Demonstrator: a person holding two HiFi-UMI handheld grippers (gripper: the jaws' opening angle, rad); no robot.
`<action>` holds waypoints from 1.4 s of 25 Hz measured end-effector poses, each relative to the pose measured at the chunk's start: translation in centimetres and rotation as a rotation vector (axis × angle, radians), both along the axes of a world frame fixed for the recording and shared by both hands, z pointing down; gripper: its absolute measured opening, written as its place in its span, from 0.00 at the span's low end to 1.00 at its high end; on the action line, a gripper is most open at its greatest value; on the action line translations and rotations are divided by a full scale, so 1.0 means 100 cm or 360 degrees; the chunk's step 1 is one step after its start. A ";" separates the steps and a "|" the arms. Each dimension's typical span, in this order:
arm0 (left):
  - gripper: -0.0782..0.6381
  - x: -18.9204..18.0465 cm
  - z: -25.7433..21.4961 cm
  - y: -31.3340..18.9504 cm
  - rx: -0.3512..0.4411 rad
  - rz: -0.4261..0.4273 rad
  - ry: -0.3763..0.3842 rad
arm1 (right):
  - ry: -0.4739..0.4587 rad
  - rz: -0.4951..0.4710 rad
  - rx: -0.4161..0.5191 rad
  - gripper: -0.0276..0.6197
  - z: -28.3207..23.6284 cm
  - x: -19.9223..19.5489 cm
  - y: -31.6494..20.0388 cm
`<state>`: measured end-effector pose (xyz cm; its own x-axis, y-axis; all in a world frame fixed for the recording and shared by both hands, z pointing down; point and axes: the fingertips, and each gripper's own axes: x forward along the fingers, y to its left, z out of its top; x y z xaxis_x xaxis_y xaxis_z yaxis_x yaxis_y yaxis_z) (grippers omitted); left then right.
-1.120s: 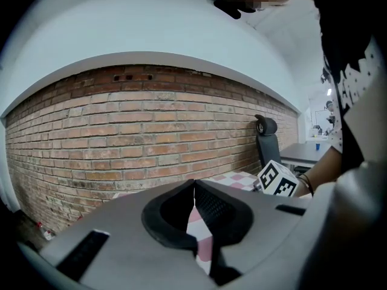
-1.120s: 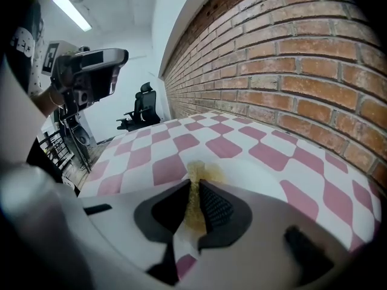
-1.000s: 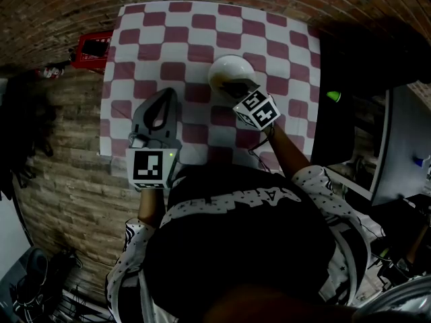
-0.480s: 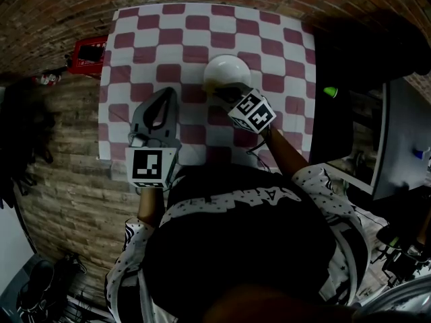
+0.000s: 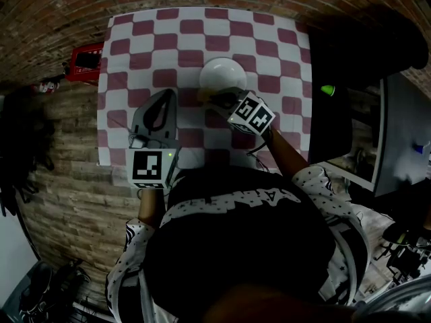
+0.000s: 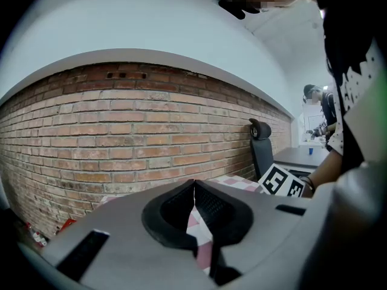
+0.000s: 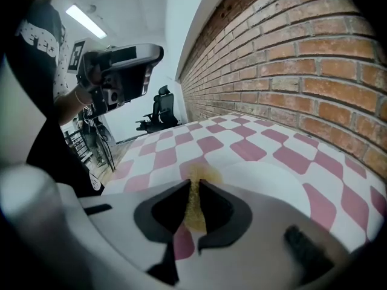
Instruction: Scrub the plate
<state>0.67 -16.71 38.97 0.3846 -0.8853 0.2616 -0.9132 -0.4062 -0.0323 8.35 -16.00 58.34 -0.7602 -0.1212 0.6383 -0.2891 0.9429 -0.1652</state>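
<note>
Head view: checkered cloth point(image 5: 269, 39) covers the table, red & white squares, brick floor round it. Red crate point(image 5: 84, 58) sits on the floor off the cloth's far-left corner.

Plate point(image 5: 222, 71) is white, round, lying flat near the cloth's middle, just ahead of your right arm. In the right gripper view it's the pale patch point(image 7: 278, 180) just beyond the jaws.

Left gripper point(image 5: 166, 94) is over the cloth's near-left part, well apart from the plate. Its jaws are pressed together w/ nothing between them; only a thin slit shows cloth behind point(image 6: 195, 192). It sits at the same spot as 1 s ago, no change.

Right gripper point(image 5: 223, 97) is at the plate's near edge, tilted down toward it. It's clamped on a yellow sponge point(image 7: 195, 207), a thin strip squeezed between the pads, its far end on the plate's near rim. Vs 1 s ago: the tip was further in over the plate's near part; now it has slid back & a bit left to the rim. The plate itself hasn't shifted on the cloth as far as you can tell; the head cam moved slightly.
</note>
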 end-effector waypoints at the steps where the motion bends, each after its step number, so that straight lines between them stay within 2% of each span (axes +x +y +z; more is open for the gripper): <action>1: 0.13 0.000 0.000 0.000 0.0001 0.0000 0.0000 | -0.0006 0.0020 0.0000 0.12 -0.002 0.002 -0.003; 10: 0.13 0.002 -0.001 -0.001 0.0001 -0.0020 0.0002 | 0.0018 0.0264 0.0146 0.12 -0.013 0.037 -0.055; 19: 0.13 -0.005 -0.001 0.005 -0.0008 -0.0087 -0.0019 | 0.0056 0.0404 0.0225 0.12 -0.012 0.059 -0.092; 35: 0.13 -0.014 0.003 0.014 -0.0035 -0.0169 -0.0038 | 0.0129 0.0415 0.0285 0.12 0.002 0.065 -0.113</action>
